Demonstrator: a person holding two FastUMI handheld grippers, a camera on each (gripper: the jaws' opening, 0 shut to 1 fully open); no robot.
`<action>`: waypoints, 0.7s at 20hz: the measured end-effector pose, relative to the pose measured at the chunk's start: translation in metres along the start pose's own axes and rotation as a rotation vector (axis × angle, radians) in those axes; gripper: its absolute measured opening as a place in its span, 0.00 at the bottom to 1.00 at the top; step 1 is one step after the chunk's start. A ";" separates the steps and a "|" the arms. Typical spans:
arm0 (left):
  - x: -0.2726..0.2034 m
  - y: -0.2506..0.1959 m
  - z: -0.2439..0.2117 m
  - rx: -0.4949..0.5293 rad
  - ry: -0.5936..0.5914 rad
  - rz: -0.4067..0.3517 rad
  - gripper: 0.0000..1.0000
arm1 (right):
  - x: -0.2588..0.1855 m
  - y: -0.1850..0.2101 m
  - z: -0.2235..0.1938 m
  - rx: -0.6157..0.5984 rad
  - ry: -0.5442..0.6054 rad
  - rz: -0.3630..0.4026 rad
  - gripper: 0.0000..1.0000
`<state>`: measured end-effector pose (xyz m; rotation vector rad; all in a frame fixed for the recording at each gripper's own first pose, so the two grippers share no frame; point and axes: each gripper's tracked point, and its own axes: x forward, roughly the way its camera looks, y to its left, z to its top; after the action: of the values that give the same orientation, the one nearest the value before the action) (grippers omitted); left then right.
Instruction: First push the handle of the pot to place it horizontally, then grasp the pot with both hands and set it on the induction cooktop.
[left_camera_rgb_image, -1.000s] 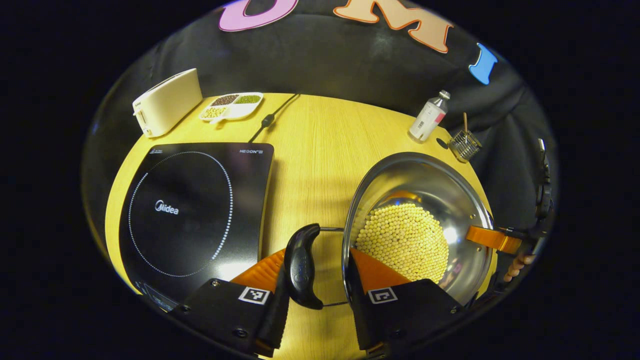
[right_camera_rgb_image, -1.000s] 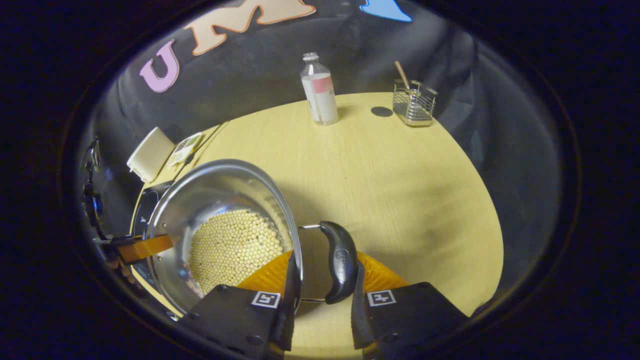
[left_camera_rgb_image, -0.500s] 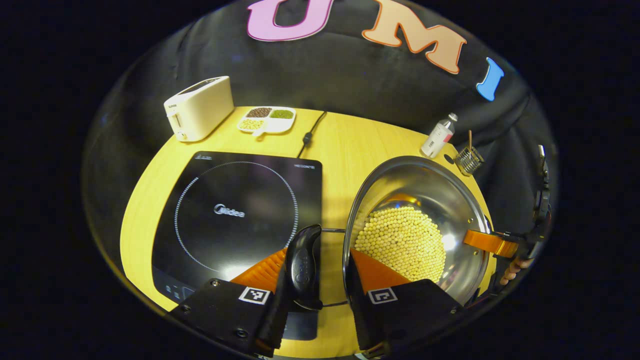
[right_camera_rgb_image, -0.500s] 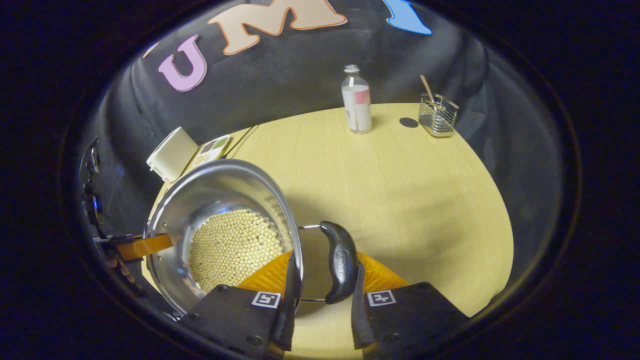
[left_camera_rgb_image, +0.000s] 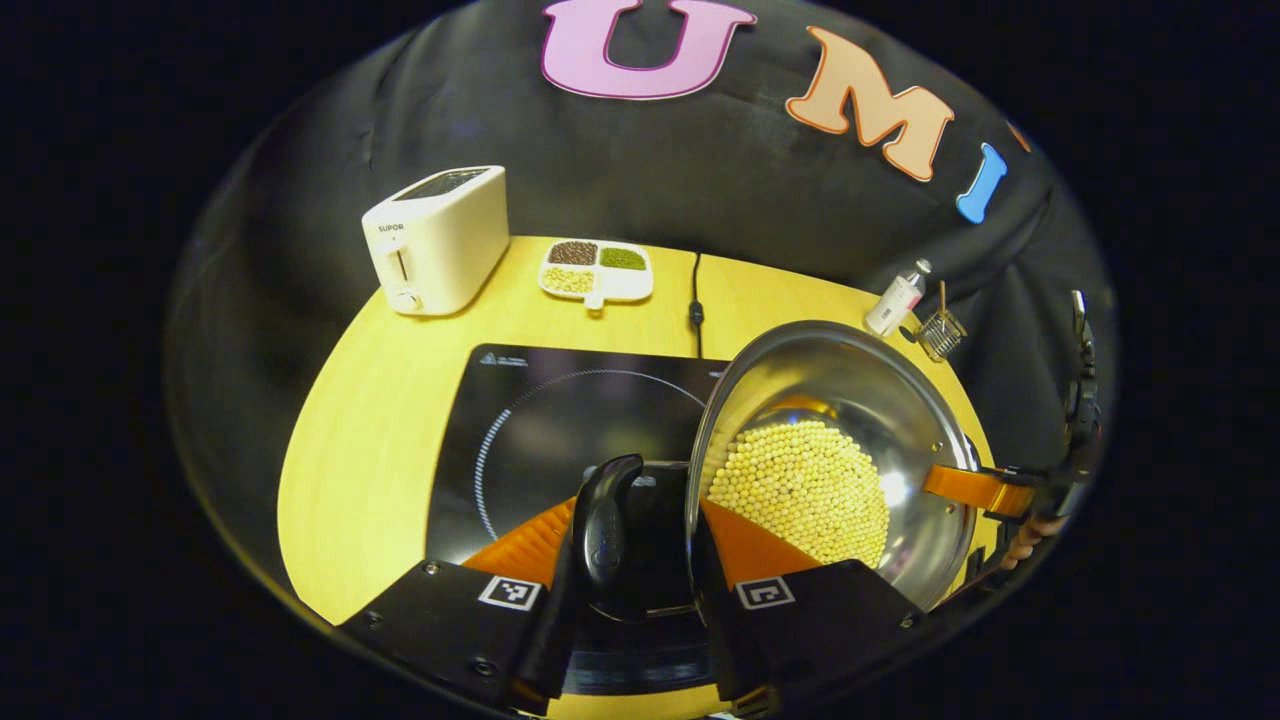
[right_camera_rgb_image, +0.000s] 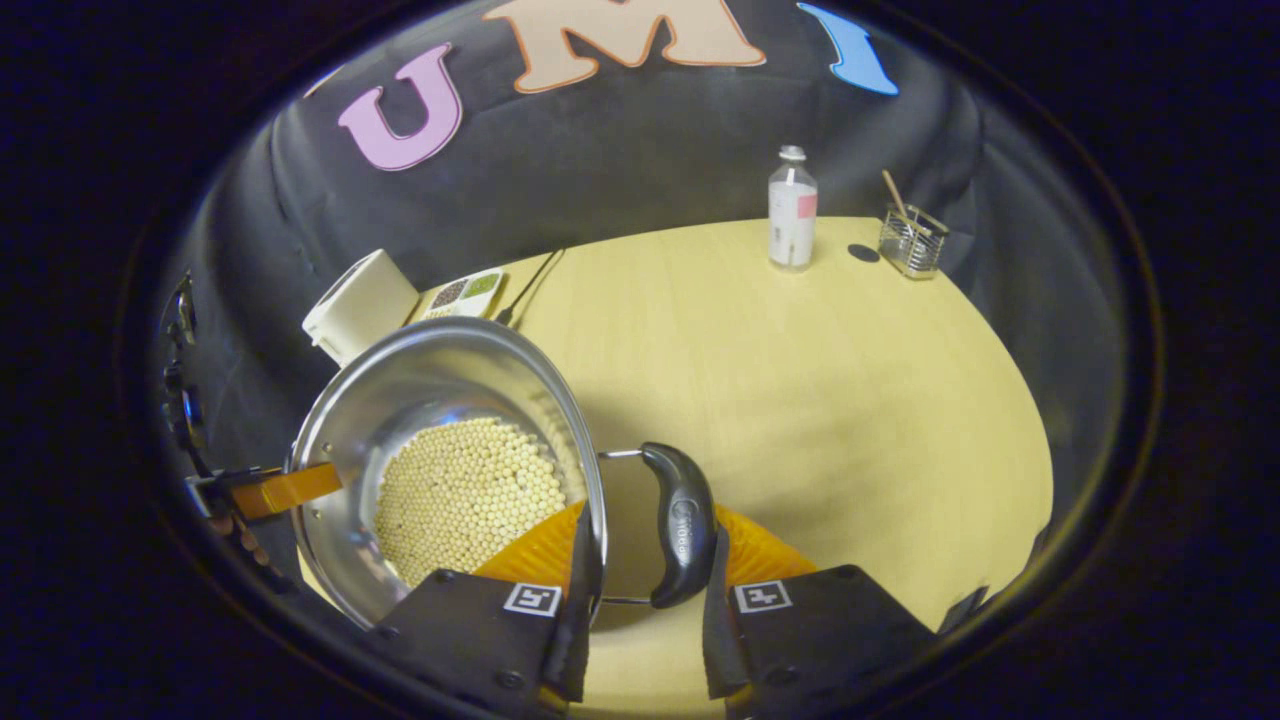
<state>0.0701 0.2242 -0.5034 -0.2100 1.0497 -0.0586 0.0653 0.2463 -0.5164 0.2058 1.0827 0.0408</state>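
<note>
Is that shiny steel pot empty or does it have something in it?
Not empty: the shiny steel pot holds a layer of small pale yellow beans covering its bottom.

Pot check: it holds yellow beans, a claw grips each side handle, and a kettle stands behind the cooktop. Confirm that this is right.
One thing is wrong: behind the induction cooktop stands a white toaster, not a kettle, as the left gripper view shows. The pot does hold yellow beans, with a claw on each side handle.
</note>
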 end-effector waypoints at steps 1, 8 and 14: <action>0.002 0.012 -0.001 -0.003 0.010 -0.004 0.56 | 0.002 0.011 -0.003 0.001 0.001 -0.010 0.42; 0.008 0.076 0.003 0.001 0.020 -0.015 0.56 | 0.016 0.074 -0.019 -0.006 0.035 -0.048 0.42; 0.014 0.102 0.015 -0.006 -0.025 -0.007 0.56 | 0.030 0.100 -0.011 -0.021 0.045 -0.043 0.42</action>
<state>0.0849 0.3244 -0.5282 -0.2193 1.0246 -0.0590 0.0759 0.3500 -0.5287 0.1638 1.1312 0.0181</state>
